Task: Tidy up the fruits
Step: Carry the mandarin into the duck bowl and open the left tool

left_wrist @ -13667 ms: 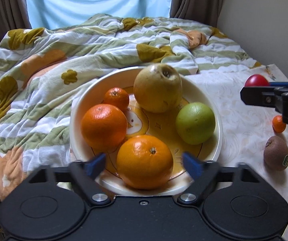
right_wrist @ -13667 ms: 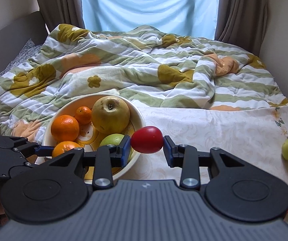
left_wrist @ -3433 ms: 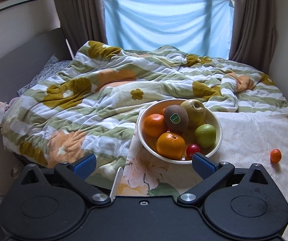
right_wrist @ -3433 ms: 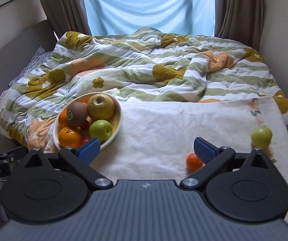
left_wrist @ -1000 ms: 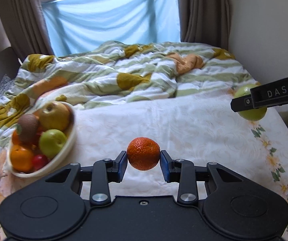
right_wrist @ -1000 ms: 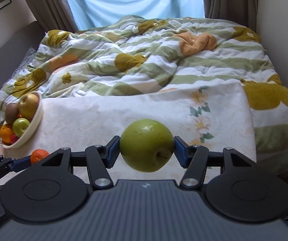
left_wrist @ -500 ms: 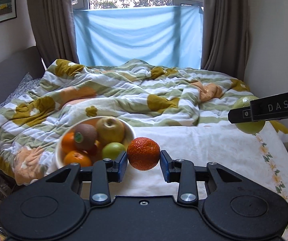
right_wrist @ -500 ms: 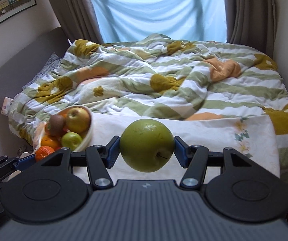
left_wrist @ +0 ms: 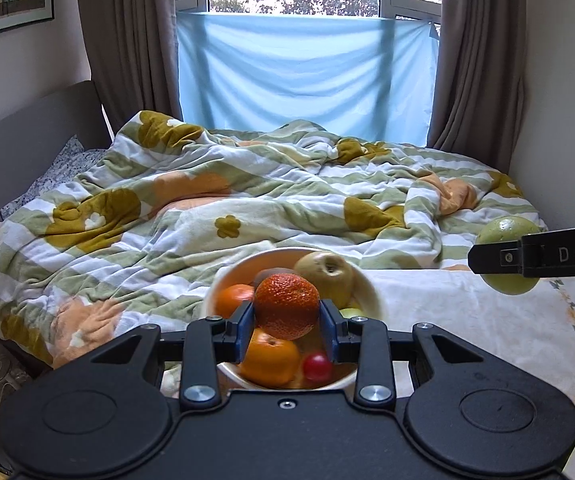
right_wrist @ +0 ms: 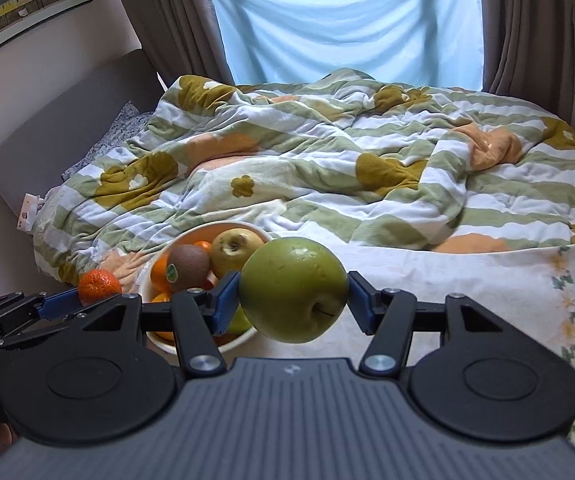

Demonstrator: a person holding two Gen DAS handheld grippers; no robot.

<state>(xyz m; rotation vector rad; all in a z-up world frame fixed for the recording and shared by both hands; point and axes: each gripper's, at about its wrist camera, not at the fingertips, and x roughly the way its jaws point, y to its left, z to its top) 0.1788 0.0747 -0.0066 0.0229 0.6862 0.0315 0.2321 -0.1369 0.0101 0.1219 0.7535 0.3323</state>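
My left gripper [left_wrist: 287,330] pinches a mandarin [left_wrist: 287,306] in front of the bowl [left_wrist: 371,292]; its camera alone shows a small red fruit [left_wrist: 316,366] inside. My right gripper [right_wrist: 293,300] clamps a green apple [right_wrist: 293,290]; its camera reveals the kiwi [right_wrist: 188,268].

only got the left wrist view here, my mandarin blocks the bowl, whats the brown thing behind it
Observer: A kiwi with a green sticker, lying on top of the fruit in the bowl.
Operator: and the green thing at my right edge, held or loose
Observer: Held. The right gripper is shut on a green apple, both pads against its sides.
Operator: is that apple over the bowl yet
Observer: From the right wrist view it looks just right of the rim; depth is hard to judge.
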